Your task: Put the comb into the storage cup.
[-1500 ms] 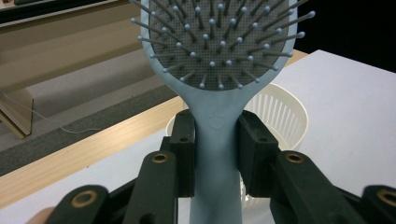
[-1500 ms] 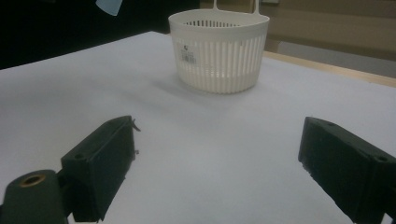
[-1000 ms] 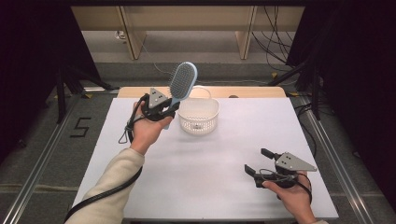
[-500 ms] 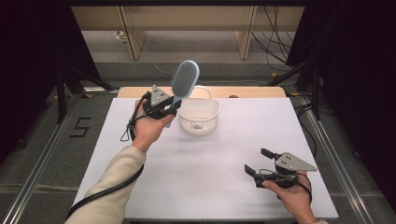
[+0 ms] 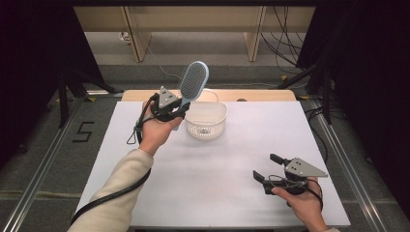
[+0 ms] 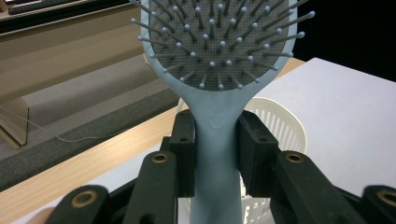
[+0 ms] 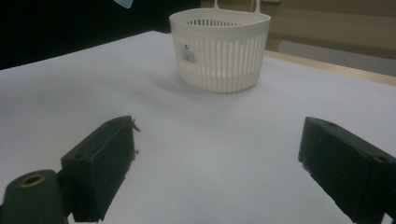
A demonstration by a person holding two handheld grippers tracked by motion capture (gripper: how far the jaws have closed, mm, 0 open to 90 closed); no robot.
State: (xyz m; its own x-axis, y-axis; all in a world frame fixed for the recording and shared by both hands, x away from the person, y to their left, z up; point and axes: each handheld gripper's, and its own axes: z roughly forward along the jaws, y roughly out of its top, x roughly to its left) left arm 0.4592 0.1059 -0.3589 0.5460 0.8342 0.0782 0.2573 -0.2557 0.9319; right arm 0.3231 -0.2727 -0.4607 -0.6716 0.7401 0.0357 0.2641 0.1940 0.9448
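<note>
A light blue hairbrush (image 5: 192, 83) with a grey bristle pad stands raised above the table, head up and tilted right. My left gripper (image 5: 176, 110) is shut on its handle (image 6: 215, 154), both black jaws pressed against it. A white slotted basket (image 5: 207, 119) sits on the table just right of and below that gripper; its rim (image 6: 280, 108) appears behind the brush handle. My right gripper (image 5: 266, 167) rests low near the table's front right, open with nothing between its jaws, pointing toward the basket (image 7: 219, 46).
The white table top (image 5: 212, 179) spreads wide between the two hands. A wooden strip (image 5: 261, 95) runs along its far edge. Beyond it lie a grey floor, wooden furniture legs (image 5: 138, 34) and dark cables (image 5: 285, 43).
</note>
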